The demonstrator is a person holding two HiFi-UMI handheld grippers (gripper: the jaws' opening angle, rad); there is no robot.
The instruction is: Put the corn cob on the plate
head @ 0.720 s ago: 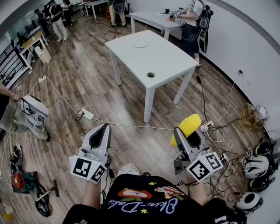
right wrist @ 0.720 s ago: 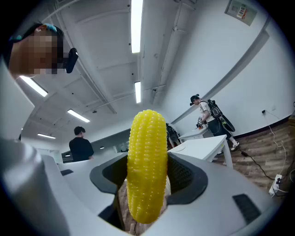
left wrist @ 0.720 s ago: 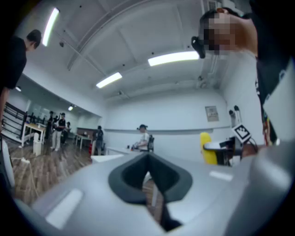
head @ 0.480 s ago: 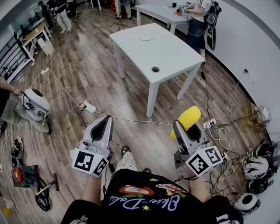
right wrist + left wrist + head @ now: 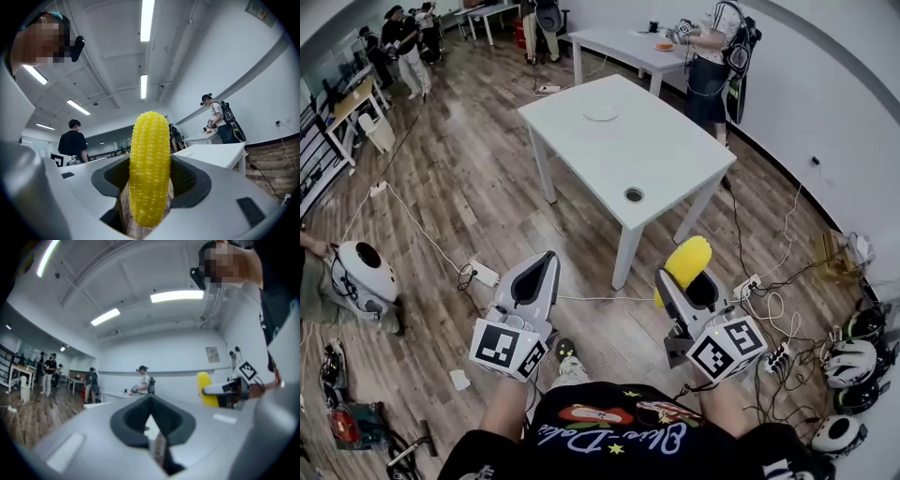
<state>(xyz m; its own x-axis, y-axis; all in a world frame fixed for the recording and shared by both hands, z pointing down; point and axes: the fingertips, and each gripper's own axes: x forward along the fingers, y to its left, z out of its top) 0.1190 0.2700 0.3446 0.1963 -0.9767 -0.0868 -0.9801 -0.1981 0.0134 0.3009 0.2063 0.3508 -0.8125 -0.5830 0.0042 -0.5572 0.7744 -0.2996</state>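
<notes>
Corn cob [image 5: 686,261] clamped in the wide-set right gripper [image 5: 688,287], lower right of centre; left gripper [image 5: 538,279] closed, empty; plate [image 5: 601,112] on the white table [image 5: 661,155], upper centre, well apart: carrying and placing not yet done.

R tongs [image 5: 150,185] | clamped on 1 corn cob [image 5: 150,154] | cob upright | white table [image 5: 216,154] ahead-R

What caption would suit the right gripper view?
Yellow corn cob held in the right gripper, with a white table ahead.
</notes>
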